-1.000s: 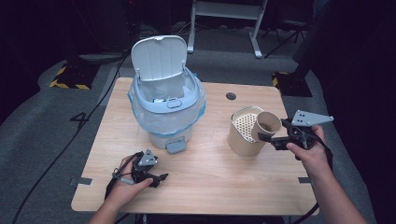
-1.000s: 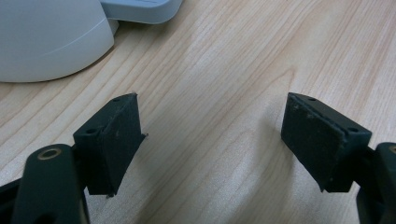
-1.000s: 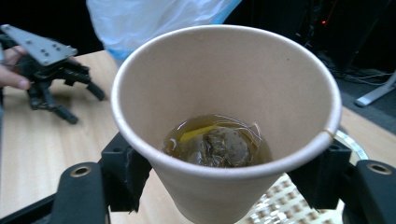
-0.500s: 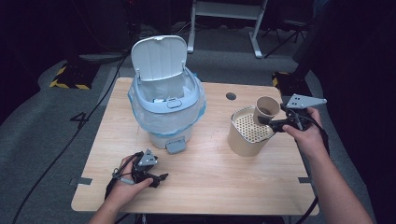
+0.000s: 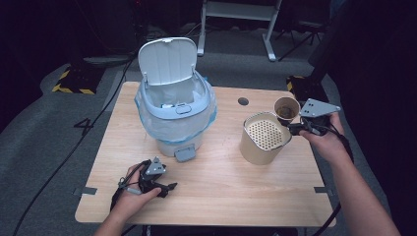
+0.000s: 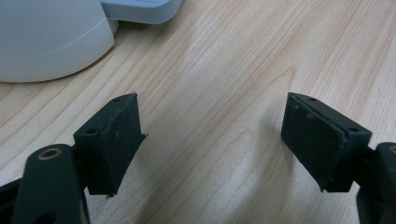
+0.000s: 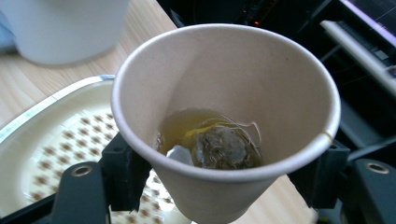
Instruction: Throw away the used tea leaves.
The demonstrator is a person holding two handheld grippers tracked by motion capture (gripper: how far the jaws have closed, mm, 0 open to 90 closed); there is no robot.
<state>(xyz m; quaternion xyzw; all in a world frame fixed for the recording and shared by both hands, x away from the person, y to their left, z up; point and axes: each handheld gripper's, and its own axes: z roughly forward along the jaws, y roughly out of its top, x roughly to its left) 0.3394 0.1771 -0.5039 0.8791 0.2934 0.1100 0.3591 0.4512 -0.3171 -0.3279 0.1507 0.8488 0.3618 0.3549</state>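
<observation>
Over the strainer pot (image 5: 264, 137) | my right gripper (image 5: 291, 129) grasps paper cup (image 7: 224, 116), teabag (image 7: 219, 149) inside | my left gripper (image 6: 212, 144) released, on table (image 5: 221, 187)

One wooden bench (image 5: 221, 196) carries one white lidded bin (image 5: 174, 105) and one beige strainer pot (image 5: 263, 137). There is one paper cup (image 5: 286, 109), with one tea bag (image 7: 219, 149) inside it. Two claws are present: the left claw (image 5: 167, 188) and the right claw (image 5: 293, 129).
</observation>
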